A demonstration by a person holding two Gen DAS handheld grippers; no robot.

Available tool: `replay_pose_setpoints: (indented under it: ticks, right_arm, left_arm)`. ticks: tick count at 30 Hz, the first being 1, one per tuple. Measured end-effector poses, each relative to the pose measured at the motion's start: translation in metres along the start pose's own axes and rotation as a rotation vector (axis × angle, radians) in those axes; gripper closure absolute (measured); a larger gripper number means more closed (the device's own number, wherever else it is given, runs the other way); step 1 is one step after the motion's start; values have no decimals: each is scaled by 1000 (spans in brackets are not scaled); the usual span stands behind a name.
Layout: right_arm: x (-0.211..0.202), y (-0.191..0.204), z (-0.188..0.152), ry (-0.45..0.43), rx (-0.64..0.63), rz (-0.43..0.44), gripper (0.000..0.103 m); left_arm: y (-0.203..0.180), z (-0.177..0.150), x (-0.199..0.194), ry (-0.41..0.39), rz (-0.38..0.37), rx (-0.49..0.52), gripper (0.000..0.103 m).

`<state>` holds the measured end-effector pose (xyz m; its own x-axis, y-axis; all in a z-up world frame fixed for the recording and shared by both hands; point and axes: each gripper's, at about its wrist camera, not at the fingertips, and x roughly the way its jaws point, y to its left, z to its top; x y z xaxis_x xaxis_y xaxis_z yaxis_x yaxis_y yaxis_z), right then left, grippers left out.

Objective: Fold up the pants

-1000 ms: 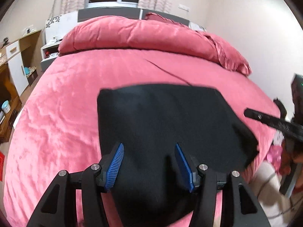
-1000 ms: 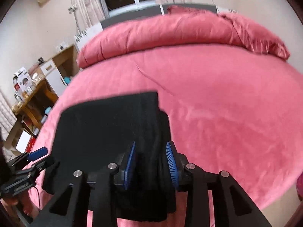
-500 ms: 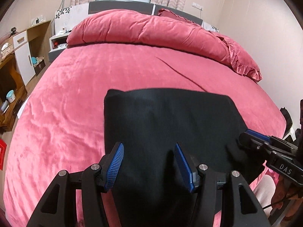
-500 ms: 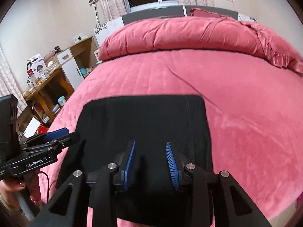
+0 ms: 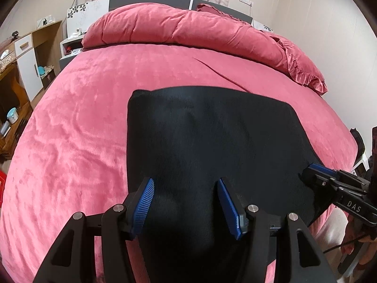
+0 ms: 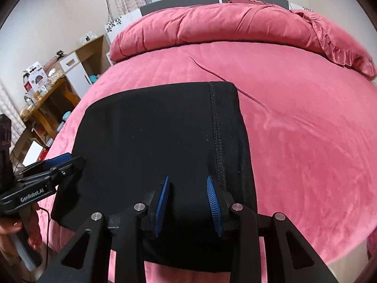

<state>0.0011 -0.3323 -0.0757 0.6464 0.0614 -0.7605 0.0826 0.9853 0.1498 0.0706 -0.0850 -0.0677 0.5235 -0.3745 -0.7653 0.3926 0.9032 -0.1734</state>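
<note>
The left tongs stand wide, their blue ribbed pads spread apart over the near edge of the black pants. Dark cloth fills the gap between them, but whether the pads press on it or merely frame it cannot be told from either view. The right tongs stand much narrower, blue pads set close together over the same near edge, just left of a stitched seam that runs up the cloth; here too a grip cannot be confirmed, since black fabric and black fingers merge.

Each tool shows in the other's camera: the right one enters the left view low at the right edge, its tip at the pants' side, and the left one enters the right view at the left edge, with a person's hand on its grip.

The pants lie flat as a broad folded rectangle at the near end of the pink bed, the near edge hanging slightly over the side. A rolled pink duvet lies across the head of the bed. Wooden shelves stand to the left.
</note>
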Motion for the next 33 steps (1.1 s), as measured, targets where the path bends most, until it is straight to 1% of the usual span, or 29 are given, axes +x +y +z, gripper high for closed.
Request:
replay_pose_setpoints:
  ticks: [3,6,9,11,14,15,18,21,24,26,29,33]
  right_arm:
    - [-3,2,-5,-2,-37,-7,69]
    - [-5,2,-7,0,-39,-10,69]
    - [-7,1,-2,-8,-17,-6,69]
    - [-10,0,1,-24,1,4,69]
    - [-11,-1,8,-44,22,16,69]
    - [-10,0,11,-43,18,14,69]
    - [-7,7,25,-62,-17,5,69]
    - [-2,16,41,-87,-53,13,69]
    - [14,22,60,-77,-70,-1,68]
    - [23,23,69,-66,-63,4,68]
    - [35,24,77,-63,-68,-1,68]
    - [55,19,84,-38,-79,-31,68]
  left_arm:
    - [-1,-13,-4,-12,-2,13,46]
    - [-4,-29,-12,-34,1,45,45]
    - [-7,-30,-22,-47,-14,66,45]
    - [-7,-22,-27,-65,-40,62,45]
    - [-3,0,-28,-96,-38,30,45]
    - [-1,7,-26,-95,-39,19,45]
    - [5,31,-14,-74,-29,-14,45]
    - [7,52,0,-56,-4,-13,45]
    - [5,70,20,-8,14,4,45]
    - [4,76,26,-4,28,5,45]
    - [5,81,31,-12,29,-1,45]
    - [4,83,47,1,59,33,45]
